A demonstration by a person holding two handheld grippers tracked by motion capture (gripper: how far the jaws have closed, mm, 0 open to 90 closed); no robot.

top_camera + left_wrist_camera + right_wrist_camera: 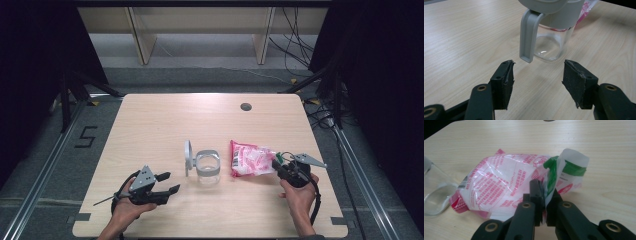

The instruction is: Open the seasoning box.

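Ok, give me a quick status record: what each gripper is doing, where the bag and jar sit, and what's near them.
left gripper: open, holding nothing, aimed at the jar
right gripper: shut on the bag's near edge
bag: pink and white plastic, green strip at the pinched end, lying on the table
jar: clear, upright, grey rim, lid hinged open at its left
layout: jar left of the bag

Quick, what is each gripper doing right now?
Left gripper: open, holding nothing, aimed at the glass jar.
Right gripper: shut on the edge of the pink bag.
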